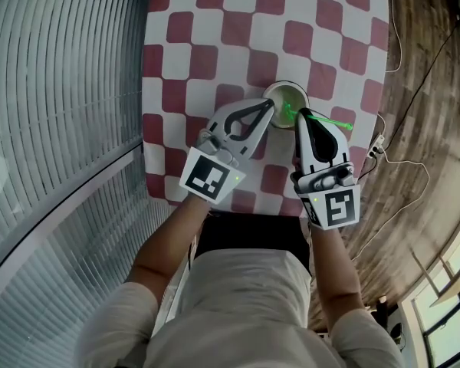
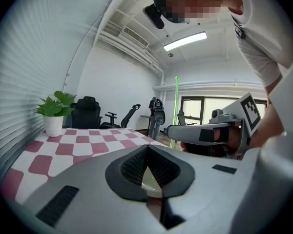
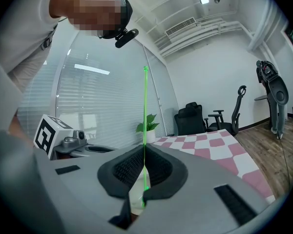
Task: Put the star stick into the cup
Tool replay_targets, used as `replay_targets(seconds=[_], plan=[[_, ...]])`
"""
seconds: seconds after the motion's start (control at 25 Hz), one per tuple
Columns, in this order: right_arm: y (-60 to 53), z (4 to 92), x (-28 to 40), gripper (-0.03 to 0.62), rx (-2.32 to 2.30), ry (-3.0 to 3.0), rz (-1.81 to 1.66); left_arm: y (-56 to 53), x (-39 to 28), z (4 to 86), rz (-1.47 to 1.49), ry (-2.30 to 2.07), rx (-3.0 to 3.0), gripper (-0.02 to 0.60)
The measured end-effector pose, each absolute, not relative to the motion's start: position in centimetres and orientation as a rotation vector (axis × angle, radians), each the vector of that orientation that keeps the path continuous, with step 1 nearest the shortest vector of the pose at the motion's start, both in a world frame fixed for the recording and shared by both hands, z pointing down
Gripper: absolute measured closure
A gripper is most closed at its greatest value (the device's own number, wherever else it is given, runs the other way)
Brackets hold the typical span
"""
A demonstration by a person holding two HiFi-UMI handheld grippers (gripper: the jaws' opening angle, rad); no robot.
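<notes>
The star stick (image 1: pixel 327 120) is clenched between my right gripper (image 1: pixel 303 116)'s fingers (image 3: pixel 158 167). It stands about upright, rising well above them. Its lower end drops just below them, where I see a trace of green against the pale inside of the cup (image 1: pixel 280 92). I can't make out the star itself.

The cup stands on the checked bench (image 1: pixel 215 21), directly ahead of both sets of fingers. My left gripper (image 1: pixel 270 107) has its fingers (image 2: pixel 132 167) closed at the tips, right at the cup's near rim. I read that as a pinch on the wall to steady it, though the wall is too thin to be sure.

I judge this to be the insertion step, with the stick lined up over the mouth but not yet let go. Next I would lower the right fingers so the shaft goes deeper, then release them while the left keeps the cup from tipping.

I find no brand or lettering on the stick, cup or bench. The only print is the black square markers on each gripper's cube (image 1: pixel 211 176).
</notes>
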State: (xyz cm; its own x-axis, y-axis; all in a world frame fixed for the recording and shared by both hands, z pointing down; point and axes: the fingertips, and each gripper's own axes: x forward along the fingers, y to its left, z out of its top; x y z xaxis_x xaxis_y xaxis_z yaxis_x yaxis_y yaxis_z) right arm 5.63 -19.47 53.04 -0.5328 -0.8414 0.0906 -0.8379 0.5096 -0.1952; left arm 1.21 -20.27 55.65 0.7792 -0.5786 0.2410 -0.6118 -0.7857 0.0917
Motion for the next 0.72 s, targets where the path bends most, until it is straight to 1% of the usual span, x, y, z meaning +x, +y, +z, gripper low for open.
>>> replay_targets(seconds=[0.16, 0.72], plan=[[-19.5, 52.6, 5.8, 0.562, -1.51, 2.715, -0.373, -20.5, 1.2, 54.7, 0.308, -0.953, 2.792, 0.551], [-19.6, 54.1, 5.0, 0.562, -1.504, 2.707, -0.406, -20.6, 0.4, 56.6, 0.34, -0.955, 2.781, 0.551]])
